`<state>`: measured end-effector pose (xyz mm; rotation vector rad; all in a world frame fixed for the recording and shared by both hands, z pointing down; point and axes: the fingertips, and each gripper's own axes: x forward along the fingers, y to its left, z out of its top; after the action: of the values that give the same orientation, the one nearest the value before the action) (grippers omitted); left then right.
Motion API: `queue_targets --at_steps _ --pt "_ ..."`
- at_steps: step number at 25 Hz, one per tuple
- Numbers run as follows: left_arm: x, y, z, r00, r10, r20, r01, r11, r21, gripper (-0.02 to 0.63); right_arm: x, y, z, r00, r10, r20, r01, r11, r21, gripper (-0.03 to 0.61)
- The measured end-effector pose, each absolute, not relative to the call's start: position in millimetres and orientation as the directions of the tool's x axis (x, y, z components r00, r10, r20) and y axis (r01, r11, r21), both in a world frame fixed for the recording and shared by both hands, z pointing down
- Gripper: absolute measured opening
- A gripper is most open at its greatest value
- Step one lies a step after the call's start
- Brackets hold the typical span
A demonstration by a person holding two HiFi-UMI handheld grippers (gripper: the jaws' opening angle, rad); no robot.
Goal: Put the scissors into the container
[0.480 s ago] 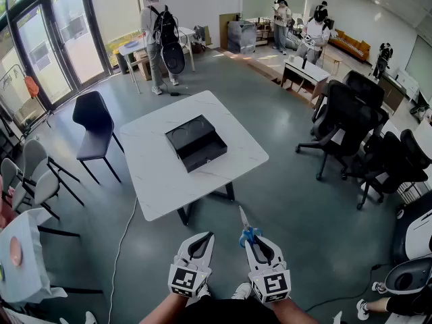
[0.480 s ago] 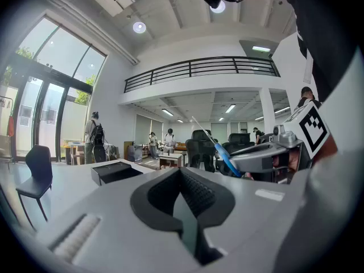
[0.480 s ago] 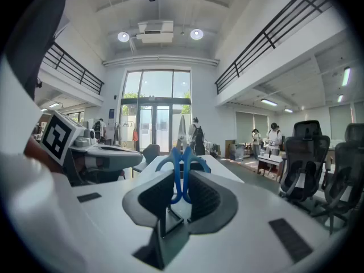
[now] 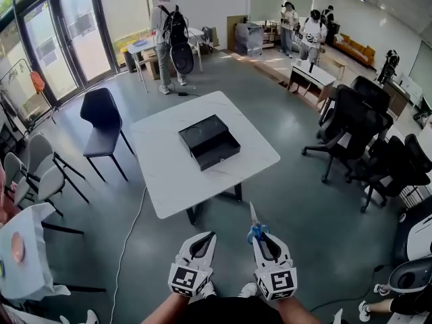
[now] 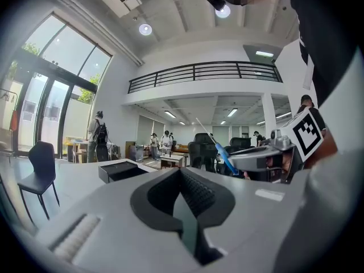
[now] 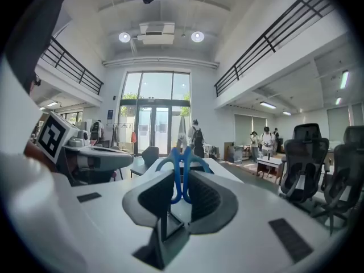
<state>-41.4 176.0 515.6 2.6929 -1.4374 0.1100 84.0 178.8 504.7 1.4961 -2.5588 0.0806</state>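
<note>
The white square surface is standing in the middle of the grey floor, ahead of the person holding the tools and well apart from them. A cluster of black office chairs is sitting off to its right, and a single black chair is standing just beside its left edge. A person with a backpack is standing at a small table by the glass doors at the far end, and a few others are gathering further right.

The black container is resting near the middle of the surface, turned at an angle, its open compartment facing the nearer side.

Low in the head view, both tools are pointing roughly level toward the surface. The left hand-held gripper is holding its jaws together with nothing between them. The right hand-held gripper is clamping on the blue handles of the scissors, whose closed blades are sticking out past the jaw tips toward the surface, in the air and well short of the container
</note>
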Motion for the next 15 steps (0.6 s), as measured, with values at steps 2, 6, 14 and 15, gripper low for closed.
queue_targets --at_steps 2,6,14,15 --pt "-50.7 179.2 516.7 0.557 -0.824 0.107 -0.830 -0.556 0.037 0.009 79.6 177.8 503.0 -0.466 -0.868 0.172 -0.877 0.478 0.034 0.086" --pt "-62.7 179.1 515.2 0.565 -0.819 0.102 -0.824 -0.565 0.033 0.009 70.9 172.4 499.3 -0.444 -0.880 0.171 -0.890 0.454 0.026 0.086" --pt "-82.5 187.7 517.3 0.593 -0.801 0.084 -0.805 -0.593 0.033 0.009 60.7 179.4 496.0 -0.400 -0.900 0.174 -0.912 0.410 0.027 0.086" --pt "-81.9 187.3 518.2 0.594 -0.800 0.085 -0.804 -0.593 0.036 0.009 61.9 179.9 496.1 -0.396 -0.902 0.174 -0.913 0.407 0.029 0.086"
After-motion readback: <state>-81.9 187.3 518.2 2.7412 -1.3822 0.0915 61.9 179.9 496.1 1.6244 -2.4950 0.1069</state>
